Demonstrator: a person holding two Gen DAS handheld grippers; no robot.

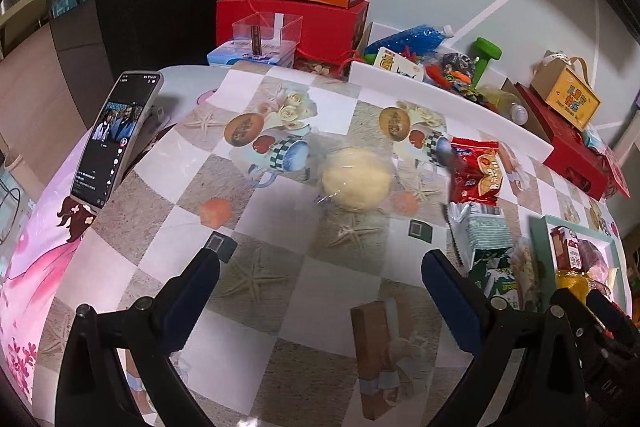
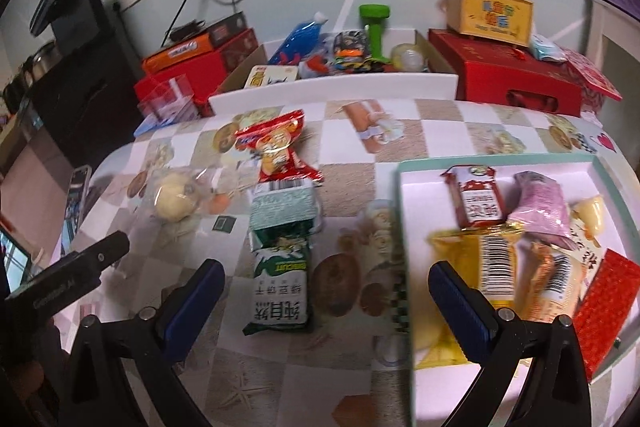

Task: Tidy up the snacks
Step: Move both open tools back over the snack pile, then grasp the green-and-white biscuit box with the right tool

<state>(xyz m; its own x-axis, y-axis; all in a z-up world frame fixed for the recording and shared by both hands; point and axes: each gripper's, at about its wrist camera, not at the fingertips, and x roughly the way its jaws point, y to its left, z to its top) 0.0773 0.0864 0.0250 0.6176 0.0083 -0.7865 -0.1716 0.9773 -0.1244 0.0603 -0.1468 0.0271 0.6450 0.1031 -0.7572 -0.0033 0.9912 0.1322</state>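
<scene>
Both grippers open; green pack (image 2: 280, 267) btwn right gripper (image 2: 326, 287) jaws.

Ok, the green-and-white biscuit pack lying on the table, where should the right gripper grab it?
Take the green-and-white biscuit pack across its narrow width near the middle, coming straight down. It lies flat, long axis running away from the open right gripper, so its long sides face the fingers.

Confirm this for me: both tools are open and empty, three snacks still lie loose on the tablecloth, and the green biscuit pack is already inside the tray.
Not quite. The green biscuit pack is not in the tray; the right wrist view shows it on the tablecloth left of the tray, between the right tool's fingers. The rest holds: the left tool is open too, and the red snack bag and yellow bun also lie loose.
</scene>
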